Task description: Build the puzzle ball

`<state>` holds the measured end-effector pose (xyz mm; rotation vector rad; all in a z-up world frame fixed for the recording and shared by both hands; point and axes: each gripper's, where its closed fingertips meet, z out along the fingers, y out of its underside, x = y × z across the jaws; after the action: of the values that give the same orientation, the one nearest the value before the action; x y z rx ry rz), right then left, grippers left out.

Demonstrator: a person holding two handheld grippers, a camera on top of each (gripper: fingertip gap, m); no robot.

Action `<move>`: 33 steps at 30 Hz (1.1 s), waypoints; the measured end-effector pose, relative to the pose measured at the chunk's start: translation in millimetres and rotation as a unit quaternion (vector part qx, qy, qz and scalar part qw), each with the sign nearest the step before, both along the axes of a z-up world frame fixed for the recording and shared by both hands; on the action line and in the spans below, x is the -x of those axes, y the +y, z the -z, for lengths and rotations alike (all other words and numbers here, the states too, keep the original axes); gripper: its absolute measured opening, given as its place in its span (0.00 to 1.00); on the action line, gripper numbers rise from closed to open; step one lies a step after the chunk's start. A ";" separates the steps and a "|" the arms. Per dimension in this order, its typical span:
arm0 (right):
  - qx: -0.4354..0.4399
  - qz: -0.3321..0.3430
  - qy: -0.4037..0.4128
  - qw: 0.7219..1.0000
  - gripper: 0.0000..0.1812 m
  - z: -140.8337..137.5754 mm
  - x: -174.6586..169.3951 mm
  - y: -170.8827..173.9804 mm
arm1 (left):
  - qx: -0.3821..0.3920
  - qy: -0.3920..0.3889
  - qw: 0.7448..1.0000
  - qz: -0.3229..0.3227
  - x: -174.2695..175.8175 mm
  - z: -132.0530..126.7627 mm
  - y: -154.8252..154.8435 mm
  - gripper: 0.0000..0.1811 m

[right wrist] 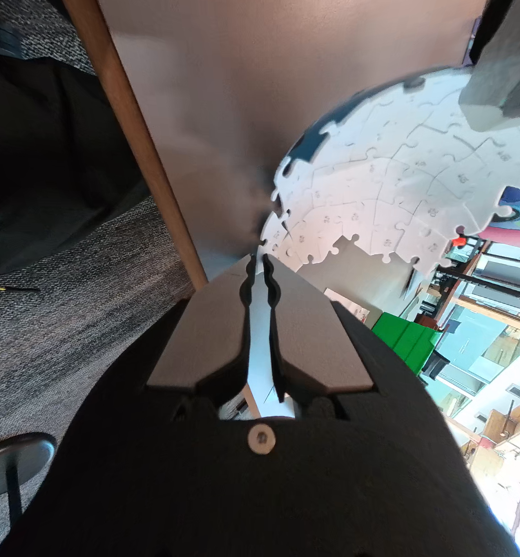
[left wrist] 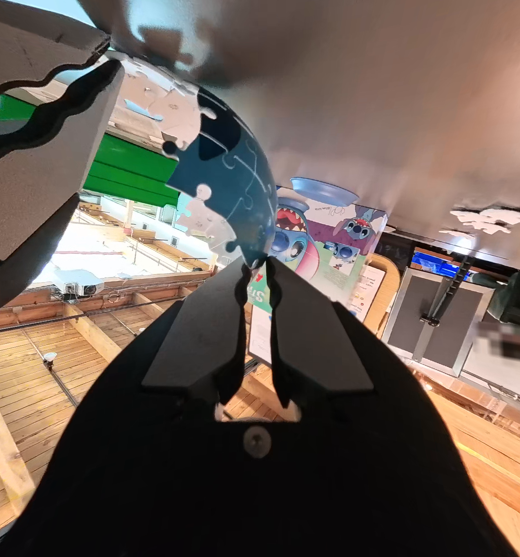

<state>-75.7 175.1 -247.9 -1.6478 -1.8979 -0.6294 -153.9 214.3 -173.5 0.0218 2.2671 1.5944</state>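
Both hand-held grippers [left wrist: 257, 263] [right wrist: 258, 257] nearly closed.

puzzle ball [right wrist: 403, 193] smooth glossy plastic, white inside, gripper fingers [left wrist: 310, 328] matt grey, table edge [right wrist: 138, 144] brown wood, floor [right wrist: 71, 301] rough speckled carpet

- Both views bend hard at the edges, fisheye-style.
- In the left wrist view, daylight blows out the windows [left wrist: 108, 241] to white; the table surface [left wrist: 373, 105] is smeared with motion blur.
- The left gripper [left wrist: 257, 266] body is nearly black (backlit).
- In the right wrist view, the puzzle ball [right wrist: 388, 196] is softly blurred, its white inner face bright.
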 end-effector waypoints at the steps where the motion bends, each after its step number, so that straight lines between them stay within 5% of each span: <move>1: -0.001 0.001 0.002 1.000 0.01 0.0 -0.1 0.7 | 0.003 -0.003 1.000 0.000 -0.1 0.8 -0.2 0.04; 17: 0.041 0.036 0.105 0.993 0.01 -0.9 1.5 3.5 | 0.013 -0.028 0.999 0.021 -8.6 3.0 0.0 0.05; 33: 0.004 0.017 0.096 0.995 0.02 -2.5 -7.4 5.9 | 0.012 -0.023 1.000 0.011 -10.5 4.6 -3.3 0.04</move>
<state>-68.3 181.1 -245.5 -1.6838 -1.7399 -0.4592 -143.3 211.1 -178.1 0.0051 2.2435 1.5406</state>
